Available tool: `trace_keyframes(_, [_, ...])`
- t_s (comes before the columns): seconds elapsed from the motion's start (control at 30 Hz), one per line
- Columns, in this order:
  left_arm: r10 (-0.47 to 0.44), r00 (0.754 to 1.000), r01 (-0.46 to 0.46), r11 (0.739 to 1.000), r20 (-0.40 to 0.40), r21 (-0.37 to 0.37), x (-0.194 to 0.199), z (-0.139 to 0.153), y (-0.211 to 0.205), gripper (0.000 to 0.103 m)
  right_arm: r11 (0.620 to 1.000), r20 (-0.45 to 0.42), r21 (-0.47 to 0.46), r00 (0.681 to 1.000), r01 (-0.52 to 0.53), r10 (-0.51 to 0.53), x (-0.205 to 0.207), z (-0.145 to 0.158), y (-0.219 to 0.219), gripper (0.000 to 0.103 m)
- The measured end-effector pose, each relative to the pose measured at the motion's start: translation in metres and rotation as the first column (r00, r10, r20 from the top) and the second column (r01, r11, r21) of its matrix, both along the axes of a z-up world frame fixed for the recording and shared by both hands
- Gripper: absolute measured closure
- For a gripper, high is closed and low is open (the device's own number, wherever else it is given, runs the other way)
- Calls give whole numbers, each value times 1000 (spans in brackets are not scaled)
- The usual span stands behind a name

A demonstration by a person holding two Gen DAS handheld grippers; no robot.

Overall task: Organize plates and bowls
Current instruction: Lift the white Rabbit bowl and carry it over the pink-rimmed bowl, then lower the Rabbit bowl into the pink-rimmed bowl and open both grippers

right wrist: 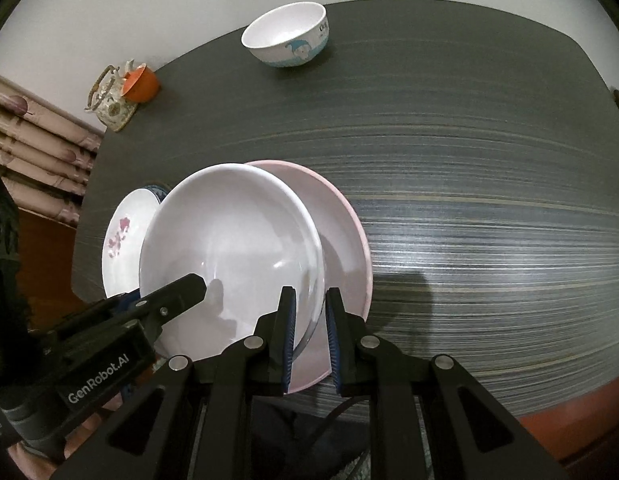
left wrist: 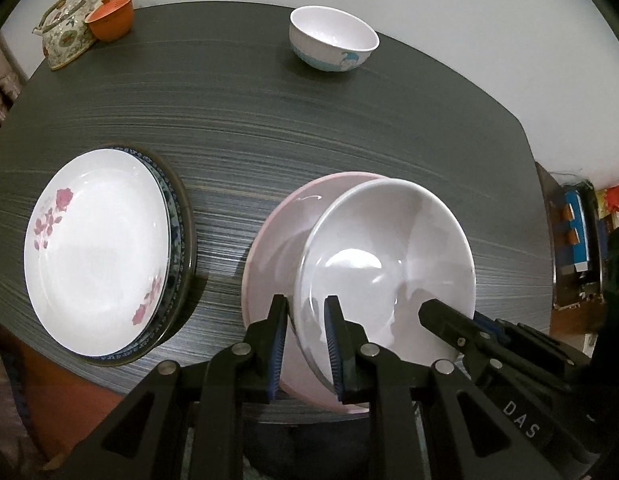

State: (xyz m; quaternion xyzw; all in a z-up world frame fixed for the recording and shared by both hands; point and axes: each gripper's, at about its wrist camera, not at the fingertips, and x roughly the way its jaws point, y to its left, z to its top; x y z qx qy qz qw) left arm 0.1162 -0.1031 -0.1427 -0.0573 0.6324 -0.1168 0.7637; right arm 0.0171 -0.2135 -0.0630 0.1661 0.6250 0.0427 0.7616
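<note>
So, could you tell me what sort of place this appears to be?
Probably a home dining area: a dark wood-grain table carries stacked plates, a patterned teapot and a small bowl, with curtains beside it.

Black left gripper (left wrist: 306, 322) (blue pads, silver rivets), lettering seemingly "DAS".

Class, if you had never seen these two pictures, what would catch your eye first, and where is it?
First, the big white bowl at the table's near edge, both grippers' jaws clamped on its rim from opposite sides, above a pink plate. Beside it sits a rose-patterned plate topping a stack. At the far edge stands a small cartoon-printed bowl.
</note>
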Motion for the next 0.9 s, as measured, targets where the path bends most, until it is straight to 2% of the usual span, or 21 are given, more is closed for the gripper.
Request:
trace_keyframes(0.77, [-2,1000,2,998,-7,63,7,-14,-16,84,1000,-27,-27,1000,6,-7,6,-10,8,86])
trace_keyframes(0.83, [-3,1000,4,998,-9,64,7,-14,-18,84,999,-31,-33,999,9,-10,7,-10,9,84])
trace_keyframes(0.9, [2,1000,-1,998,-19,60,7,-17,-18,84,1000,-29,-23,999,21,-22,8,-9,10,79])
